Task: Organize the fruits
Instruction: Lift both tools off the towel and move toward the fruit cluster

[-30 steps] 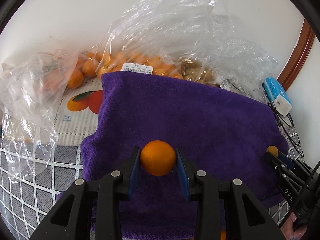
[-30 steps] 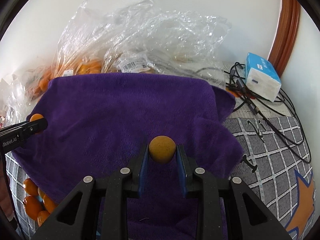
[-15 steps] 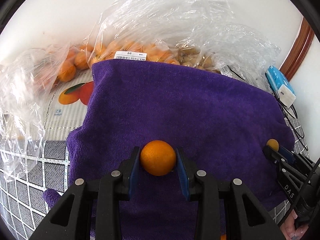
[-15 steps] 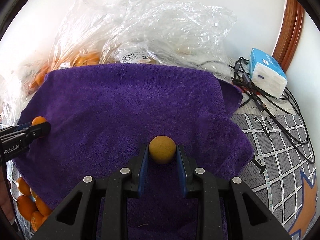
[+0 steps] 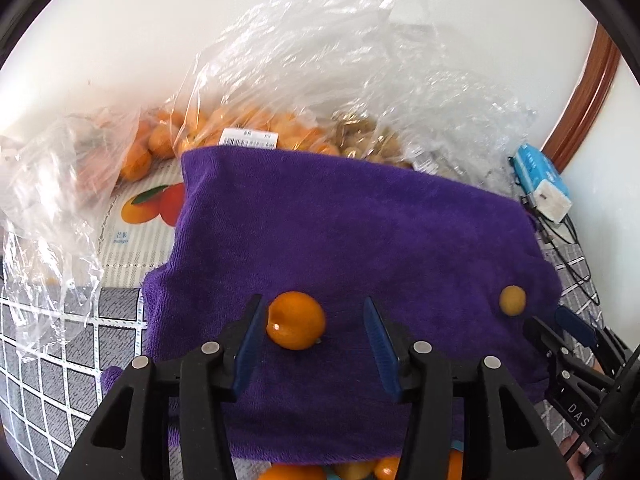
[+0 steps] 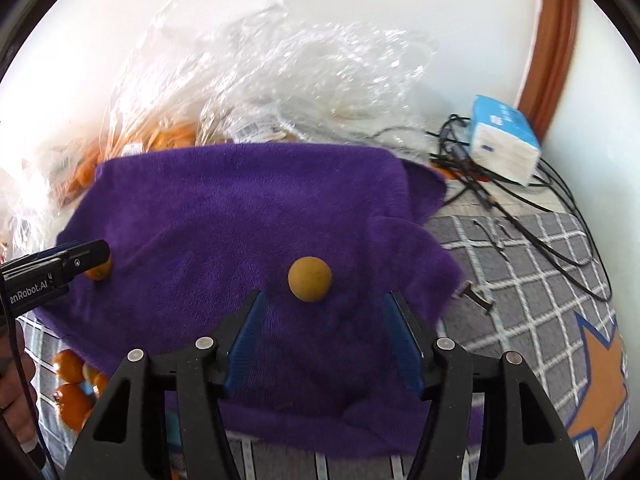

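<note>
My left gripper (image 5: 314, 334) is spread wide, and the orange (image 5: 295, 320) sits on the purple towel (image 5: 340, 240) between the fingers, touching or nearly touching the left pad, clear of the right. My right gripper (image 6: 322, 330) is also spread wide; the dull yellow fruit (image 6: 310, 278) lies on the towel just ahead of its tips, centre of that frame, free of both pads. In the left view this fruit shows at the right edge of the towel.

I judge the step in hand to be letting go and backing off. To do it well I would draw both grippers straight back and a little up, so no pad nudges a round fruit and sets it rolling; the orange by the left pad is the one at risk. The soft pile should help hold them, though the towel sags toward the bottom of the frame.

Containers: clear plastic bags (image 5: 280, 92) lie crumpled along the upper edge of the towel. The left ones hold many small oranges (image 5: 160, 140); one further right holds brownish fruit (image 5: 368, 140) I cannot identify. More loose oranges (image 6: 72, 380) lie at lower left in the right view, below the towel's edge; whether they sit in anything I cannot tell.
</note>
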The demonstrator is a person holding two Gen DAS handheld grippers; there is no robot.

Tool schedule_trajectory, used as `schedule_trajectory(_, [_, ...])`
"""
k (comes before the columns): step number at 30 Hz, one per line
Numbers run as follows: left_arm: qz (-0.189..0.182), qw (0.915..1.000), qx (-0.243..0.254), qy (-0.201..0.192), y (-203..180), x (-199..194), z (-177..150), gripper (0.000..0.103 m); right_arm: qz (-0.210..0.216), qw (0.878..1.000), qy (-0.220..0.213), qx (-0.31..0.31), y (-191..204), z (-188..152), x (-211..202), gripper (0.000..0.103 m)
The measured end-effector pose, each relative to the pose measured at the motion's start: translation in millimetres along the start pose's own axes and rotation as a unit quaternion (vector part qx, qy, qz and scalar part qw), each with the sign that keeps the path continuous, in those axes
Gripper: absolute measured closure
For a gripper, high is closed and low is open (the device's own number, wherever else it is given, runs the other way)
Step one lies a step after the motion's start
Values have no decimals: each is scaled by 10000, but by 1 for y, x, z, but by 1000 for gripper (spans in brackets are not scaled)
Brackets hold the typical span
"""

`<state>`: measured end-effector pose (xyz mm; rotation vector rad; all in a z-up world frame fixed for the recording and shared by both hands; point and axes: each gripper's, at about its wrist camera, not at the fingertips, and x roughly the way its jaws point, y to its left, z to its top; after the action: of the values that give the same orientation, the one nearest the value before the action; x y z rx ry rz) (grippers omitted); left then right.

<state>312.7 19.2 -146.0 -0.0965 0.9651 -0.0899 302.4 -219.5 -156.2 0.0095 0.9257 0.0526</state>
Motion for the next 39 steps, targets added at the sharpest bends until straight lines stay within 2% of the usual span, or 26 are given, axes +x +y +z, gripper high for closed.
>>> schedule_trajectory(6, [-170, 9996, -60, -239, -3, -41, -4, 55, -314, 9993, -184, 68, -7, -11, -37, 42])
schedule_trajectory(10, [-111, 9988, 96, -466, 0, -68, -13, 55, -500, 9981, -315, 151, -10, -20, -61, 42])
schedule_trajectory(17, [-155, 9989, 82, -427, 23, -89, -45, 55, -436, 9979, -335, 352, -11, -43, -83, 42])
schedule_trajectory(21, [-17, 9990, 186, -398, 35, -91, -67, 55, -199, 9989, -262, 328, -1, -56, -83, 42])
schedule_trajectory(28, [49, 9999, -39, -121, 64, -81, -98, 55, 127, 9998, -145, 81, 30, -76, -75, 42])
schedule_trajectory(39, [50, 9992, -398, 95, 105, -62, -123, 50, 430, 9988, 219, 61, 60, -89, -49, 42])
